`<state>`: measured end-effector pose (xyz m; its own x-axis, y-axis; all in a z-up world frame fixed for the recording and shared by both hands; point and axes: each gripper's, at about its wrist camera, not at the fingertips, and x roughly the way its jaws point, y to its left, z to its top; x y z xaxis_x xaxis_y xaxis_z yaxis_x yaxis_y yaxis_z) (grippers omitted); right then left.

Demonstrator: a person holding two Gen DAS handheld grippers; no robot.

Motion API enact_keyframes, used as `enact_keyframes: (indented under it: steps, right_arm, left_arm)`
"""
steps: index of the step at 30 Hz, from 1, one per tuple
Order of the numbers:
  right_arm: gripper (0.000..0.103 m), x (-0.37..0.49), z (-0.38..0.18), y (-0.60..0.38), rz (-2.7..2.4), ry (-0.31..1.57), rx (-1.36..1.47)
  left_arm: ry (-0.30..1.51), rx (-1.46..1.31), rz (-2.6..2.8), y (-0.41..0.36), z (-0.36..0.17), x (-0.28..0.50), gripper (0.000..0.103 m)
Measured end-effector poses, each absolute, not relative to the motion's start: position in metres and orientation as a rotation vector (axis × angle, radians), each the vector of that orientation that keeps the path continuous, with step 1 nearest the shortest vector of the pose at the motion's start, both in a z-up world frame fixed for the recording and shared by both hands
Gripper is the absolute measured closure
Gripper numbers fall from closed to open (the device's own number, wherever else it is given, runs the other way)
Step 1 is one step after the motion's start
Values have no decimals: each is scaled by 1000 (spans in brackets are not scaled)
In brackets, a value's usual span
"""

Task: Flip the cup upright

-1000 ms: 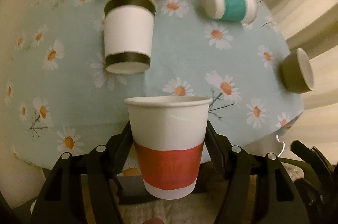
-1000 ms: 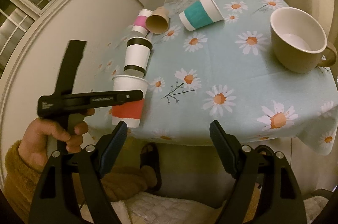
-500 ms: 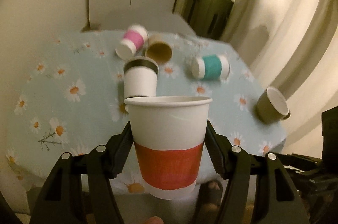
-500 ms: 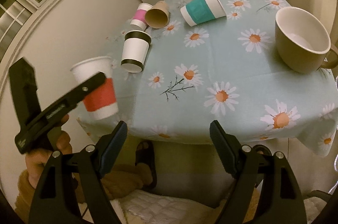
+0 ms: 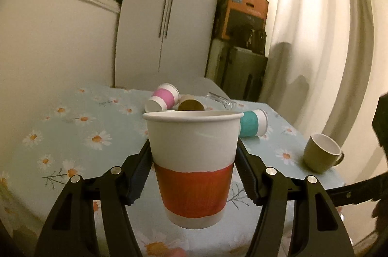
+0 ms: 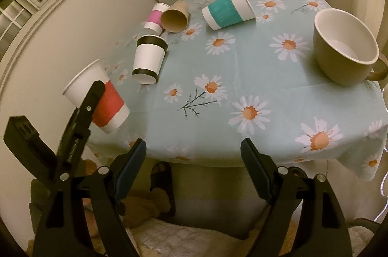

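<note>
Left gripper clamps red-banded paper cup at mid-wall, frame centre, mouth up; right view shows it tilted in the air off the table's left edge. Judgement: level it, lower flat onto the tablecloth, release gently; thin wall dents easily. Right gripper spread wide, empty

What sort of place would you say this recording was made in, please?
Most likely a room in a home: a small table under a daisy-print tablecloth, a tall white wardrobe against the wall, and long pale curtains beside a window.
</note>
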<state>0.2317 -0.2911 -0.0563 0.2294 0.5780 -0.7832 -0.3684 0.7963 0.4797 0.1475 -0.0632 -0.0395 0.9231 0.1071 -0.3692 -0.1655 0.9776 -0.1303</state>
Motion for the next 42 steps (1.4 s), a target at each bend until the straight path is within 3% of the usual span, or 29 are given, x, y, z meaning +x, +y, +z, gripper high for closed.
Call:
enact_keyframes:
  steps: [13, 31, 37, 42]
  right_arm:
    - [23, 236, -54, -295, 634, 1175, 208]
    - [23, 239, -57, -297, 624, 1188, 201]
    - [23, 238, -57, -298, 626, 1191, 200]
    - [23, 238, -57, -299, 623, 1187, 206]
  left_arm:
    - [108, 0, 288, -93, -81, 144, 39]
    - [159, 39, 333, -91, -124, 153, 37]
    - [167, 35, 344, -89, -126, 152, 30]
    - [174, 30, 347, -90, -122, 147, 17]
